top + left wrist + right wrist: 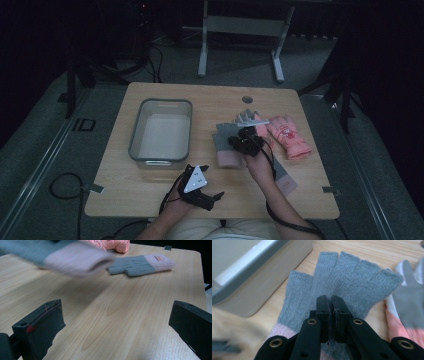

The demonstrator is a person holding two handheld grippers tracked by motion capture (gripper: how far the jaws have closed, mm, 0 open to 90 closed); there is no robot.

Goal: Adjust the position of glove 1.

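Note:
My right gripper (246, 140) is shut on a grey knitted fingerless glove with a pink cuff (226, 145), right of the bin. In the right gripper view the jaws (330, 300) pinch the glove's (347, 272) palm, fingers spread beyond the tips. That glove shows blurred and raised off the table (75, 257) in the left gripper view. Its matching grey glove (140, 265) lies flat on the wood, partly under the right forearm (286, 181). My left gripper (207, 199) stands open near the front edge, with nothing between its wide jaws (117, 306).
A grey plastic bin (134, 135) stands left of centre; its wall (262, 277) is close to the held glove. A pink padded glove (289, 136) and a white-and-grey work glove (246, 118) lie at the right. The wooden table (210, 97) has a round hole near its back edge.

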